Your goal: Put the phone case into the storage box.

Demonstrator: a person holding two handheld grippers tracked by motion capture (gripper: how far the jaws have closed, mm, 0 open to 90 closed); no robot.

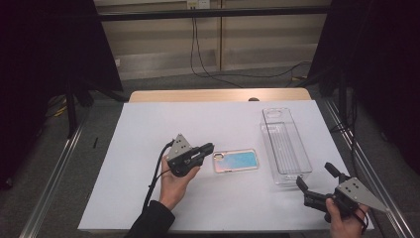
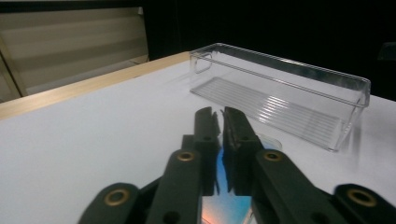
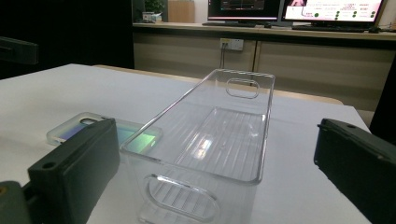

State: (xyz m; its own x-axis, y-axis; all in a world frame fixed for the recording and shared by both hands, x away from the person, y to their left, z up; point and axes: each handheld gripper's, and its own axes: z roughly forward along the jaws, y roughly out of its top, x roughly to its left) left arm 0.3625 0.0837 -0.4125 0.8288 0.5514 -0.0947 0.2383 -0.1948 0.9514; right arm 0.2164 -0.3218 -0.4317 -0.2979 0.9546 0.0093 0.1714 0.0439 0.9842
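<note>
My counter (image 1: 148, 148), covered by a white sheet with a wooden edge showing at its far side, carries everything here, and I place the rest from the clear plastic bin (image 1: 286, 147). That bin is a long, empty, see-through box with a ribbed floor and a cut-out handle at each end; it lies lengthwise toward the far edge, on the right part of the counter. Just beside the bin's left wall, apart from it, lies a phone (image 1: 236, 160) flat on the sheet, its iridescent blue-and-pink back up and its camera end pointing away from the bin. My left tongs (image 1: 208, 147) sit on the far side of the phone from the bin, at the phone's camera end; in the left gripper view their 2 jaws stand nearly together with a thin slit between them, holding nothing, and the phone's coloured back shows beneath them. My right tongs (image 1: 316, 177) hover just off the bin's near end, their 2 jaws spread wide and empty; in the right gripper view the bin's near handle sits between them. My right hand (image 1: 344, 222) grips them at the counter's near edge.
</note>
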